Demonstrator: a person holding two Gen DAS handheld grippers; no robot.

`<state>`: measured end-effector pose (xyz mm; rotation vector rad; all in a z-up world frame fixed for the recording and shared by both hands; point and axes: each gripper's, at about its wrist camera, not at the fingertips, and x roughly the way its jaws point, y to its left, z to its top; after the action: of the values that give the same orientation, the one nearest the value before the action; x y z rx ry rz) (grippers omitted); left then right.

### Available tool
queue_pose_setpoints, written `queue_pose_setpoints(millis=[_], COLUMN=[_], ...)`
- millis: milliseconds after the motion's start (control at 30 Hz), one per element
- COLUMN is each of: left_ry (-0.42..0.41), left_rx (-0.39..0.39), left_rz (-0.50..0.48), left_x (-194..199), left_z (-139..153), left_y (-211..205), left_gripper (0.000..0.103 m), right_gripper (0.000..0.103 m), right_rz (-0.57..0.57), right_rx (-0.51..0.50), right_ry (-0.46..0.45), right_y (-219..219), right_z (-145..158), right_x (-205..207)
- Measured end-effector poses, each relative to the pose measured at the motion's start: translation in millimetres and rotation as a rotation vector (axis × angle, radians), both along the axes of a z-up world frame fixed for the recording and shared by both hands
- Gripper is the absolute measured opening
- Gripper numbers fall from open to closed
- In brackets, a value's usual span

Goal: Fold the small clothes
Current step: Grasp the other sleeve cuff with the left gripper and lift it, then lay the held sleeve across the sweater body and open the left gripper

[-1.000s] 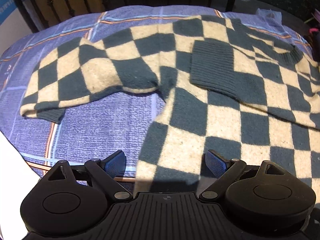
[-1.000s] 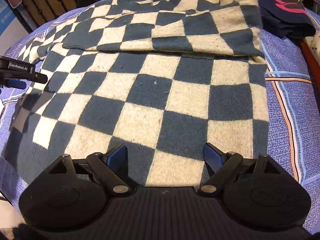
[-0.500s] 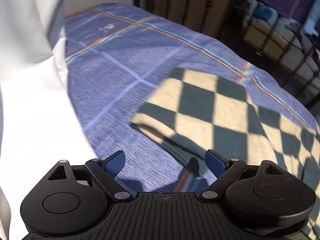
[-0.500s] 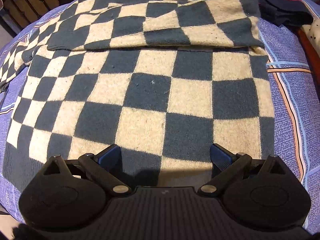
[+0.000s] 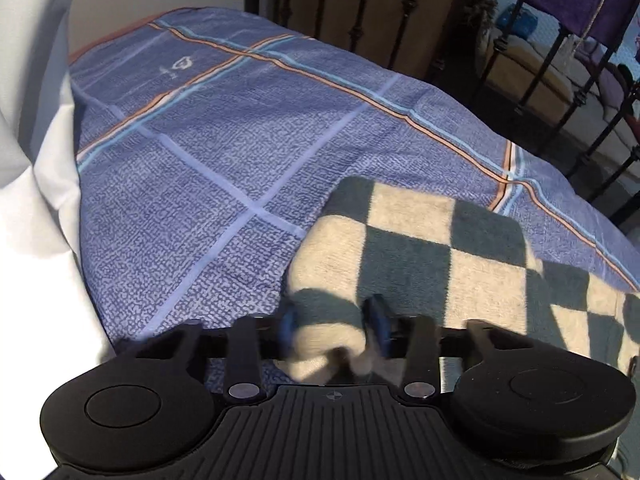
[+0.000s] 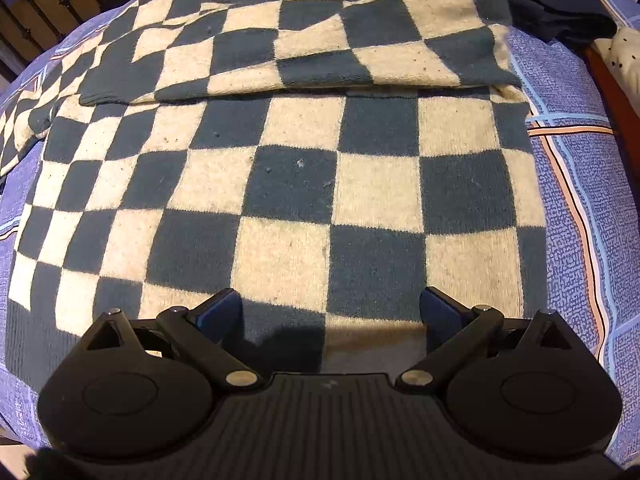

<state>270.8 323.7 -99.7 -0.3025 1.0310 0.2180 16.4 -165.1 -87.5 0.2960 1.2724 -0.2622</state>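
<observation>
Left gripper (image 5: 334, 330), blurred, seems clamped on sleeve (image 5: 420, 256) near bedspread (image 5: 224, 152) edge; right gripper (image 6: 330, 312) gapes over sweater (image 6: 288, 184).

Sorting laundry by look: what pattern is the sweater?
The sweater is a dark teal and cream checkerboard, clearest in the right wrist view.

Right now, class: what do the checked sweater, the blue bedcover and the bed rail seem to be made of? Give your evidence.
Checked sweater: looks like knitted wool or a wool blend, matte and fuzzy, with small pills and a ribbed hem. Blue bedcover: probably woven cotton, matte, with a printed speckle and stripes. Bed rail: seems to be black-painted metal, with thin bars and small knobs.
</observation>
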Motion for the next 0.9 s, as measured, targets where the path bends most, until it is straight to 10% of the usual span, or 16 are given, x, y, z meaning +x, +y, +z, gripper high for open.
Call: queue_pose_setpoints(millis=[233, 467, 567, 700, 900], left_ry=[-0.144, -0.290, -0.205, -0.023, -0.051], left_rx=[-0.018, -0.034, -0.090, 0.052, 0.027], left_rz=[-0.072, -0.679, -0.832, -0.917, -0.914], left_x=[4, -36, -69, -103, -129], left_z=[54, 106, 88, 30, 24], left_y=[-29, -232, -324, -401, -375], left_gripper=[0.066, 0.067, 0.074, 0.091, 0.103], right_gripper=[0.098, 0.098, 0.098, 0.098, 0.097], right_rz=[-0.032, -0.046, -0.044, -0.049, -0.079], right_rx=[0.035, 0.057, 0.072, 0.106, 0.144], right_ry=[-0.030, -0.051, -0.058, -0.072, -0.097], right_y=[-6, -11, -15, -22, -31], right_z=[1, 1, 3, 4, 7], right_x=[-7, -11, -14, -19, -24])
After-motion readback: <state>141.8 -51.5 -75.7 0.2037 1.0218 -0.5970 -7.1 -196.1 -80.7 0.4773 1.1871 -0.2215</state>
